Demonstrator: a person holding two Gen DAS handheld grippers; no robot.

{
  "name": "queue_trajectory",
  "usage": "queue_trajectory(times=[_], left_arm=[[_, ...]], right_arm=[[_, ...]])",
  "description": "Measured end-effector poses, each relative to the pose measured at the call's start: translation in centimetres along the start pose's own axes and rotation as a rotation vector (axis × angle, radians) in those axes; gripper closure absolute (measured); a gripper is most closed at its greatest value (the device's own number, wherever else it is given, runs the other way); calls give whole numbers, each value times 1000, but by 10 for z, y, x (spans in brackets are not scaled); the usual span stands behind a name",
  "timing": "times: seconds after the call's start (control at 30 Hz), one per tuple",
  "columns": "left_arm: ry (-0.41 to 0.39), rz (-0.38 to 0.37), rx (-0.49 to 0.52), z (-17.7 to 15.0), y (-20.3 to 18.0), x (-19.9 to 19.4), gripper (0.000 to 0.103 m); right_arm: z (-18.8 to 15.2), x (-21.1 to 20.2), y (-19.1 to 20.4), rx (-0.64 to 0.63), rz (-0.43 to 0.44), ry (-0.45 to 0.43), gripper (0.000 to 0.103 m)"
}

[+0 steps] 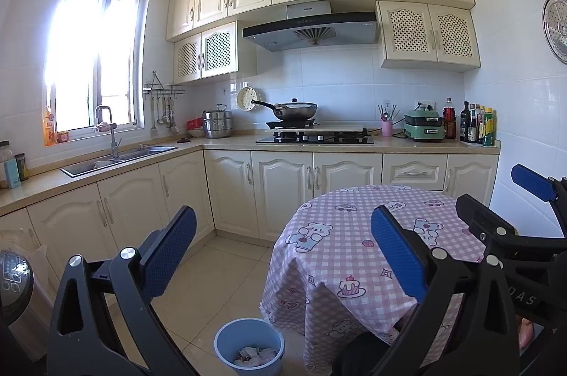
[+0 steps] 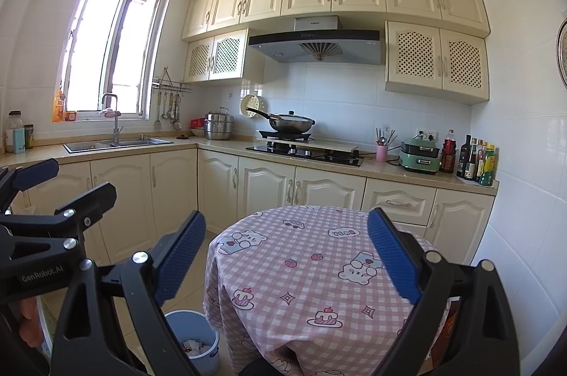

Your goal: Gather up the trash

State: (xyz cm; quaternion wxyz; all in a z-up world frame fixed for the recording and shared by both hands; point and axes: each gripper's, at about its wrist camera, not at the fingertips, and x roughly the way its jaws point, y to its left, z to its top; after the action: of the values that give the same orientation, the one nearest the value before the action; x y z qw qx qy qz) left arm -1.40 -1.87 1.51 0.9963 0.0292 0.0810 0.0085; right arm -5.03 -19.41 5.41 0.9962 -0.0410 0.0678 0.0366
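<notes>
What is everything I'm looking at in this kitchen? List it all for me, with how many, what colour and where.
Round table with pink checked cartoon cloth: one, foreground.
Light blue plastic bin: one, on the floor left of the table, crumpled pale trash inside.
Dark wok with lid: one, on the black gas hob.
Steel steamer pot: one, counter corner.
Steel double sink: one, under the window.
Green electric cooker: one, right counter.
Pink utensil cup: one, beside the hob.
Sauce bottles: several, far right of the counter.
Left gripper: black, blue pads, open, empty.
Right gripper: same, open, empty.
</notes>
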Motion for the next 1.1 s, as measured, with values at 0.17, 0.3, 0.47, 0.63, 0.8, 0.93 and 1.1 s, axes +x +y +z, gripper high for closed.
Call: queue_trajectory(times=[0.17, 0.3, 0.47, 0.63, 0.8, 0.93, 1.1], left_arm=[[2, 2, -2, -1, -1, -1, 8], [3, 2, -3, -1, -1, -1, 8], [3, 4, -3, 1, -1, 0, 8], [8, 8, -4, 0, -3, 1, 8], [9, 8, -4, -1, -3, 2, 8], [9, 9, -4, -1, -3, 1, 8], [10, 8, -4, -1, -3, 2, 8]], right_arm=[[1, 1, -1, -1, 2, -1, 12], [1, 1, -1, -1, 2, 0, 12], [1, 4, -4, -1, 9, 2, 12], [1, 5, -4, 0, 10, 4, 12], [0, 6, -5, 0, 12, 4, 12], [0, 6, -5, 0, 12, 4, 12], [-1, 8, -6, 0, 14, 7, 12]])
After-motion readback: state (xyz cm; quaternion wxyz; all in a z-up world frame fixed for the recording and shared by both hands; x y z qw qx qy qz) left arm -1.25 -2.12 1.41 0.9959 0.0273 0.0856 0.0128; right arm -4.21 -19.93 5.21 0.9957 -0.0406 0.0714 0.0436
